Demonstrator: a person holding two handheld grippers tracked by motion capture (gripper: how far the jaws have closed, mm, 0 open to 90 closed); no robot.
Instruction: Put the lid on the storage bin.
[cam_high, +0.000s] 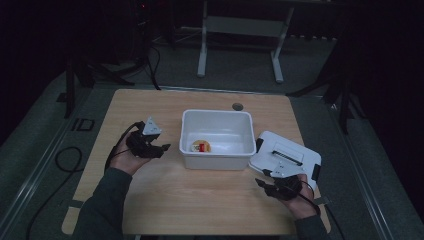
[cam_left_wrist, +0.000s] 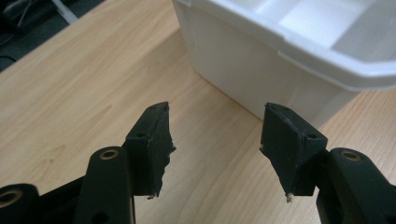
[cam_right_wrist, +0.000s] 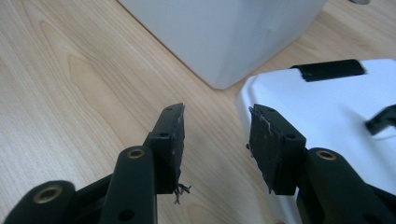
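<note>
The right gripper (cam_right_wrist: 215, 140) hangs with its jaws spread and empty, straddling the near edge of the white lid (cam_right_wrist: 327, 121), which lies flat just ahead and to its outer side. Beyond the lid's inner corner stands the white bin (cam_high: 217, 137), a small yellow-and-red object (cam_high: 201, 146) inside. The left gripper (cam_left_wrist: 215, 140), also spread and empty, faces the bin's other side wall, near but apart. The right is judged nearer the lid.

A white plastic bin (cam_high: 217, 139) sits open mid-bench, a small yellow-and-red item (cam_high: 201, 146) inside. Its white lid (cam_high: 286, 156) lies flat just right of it.
</note>
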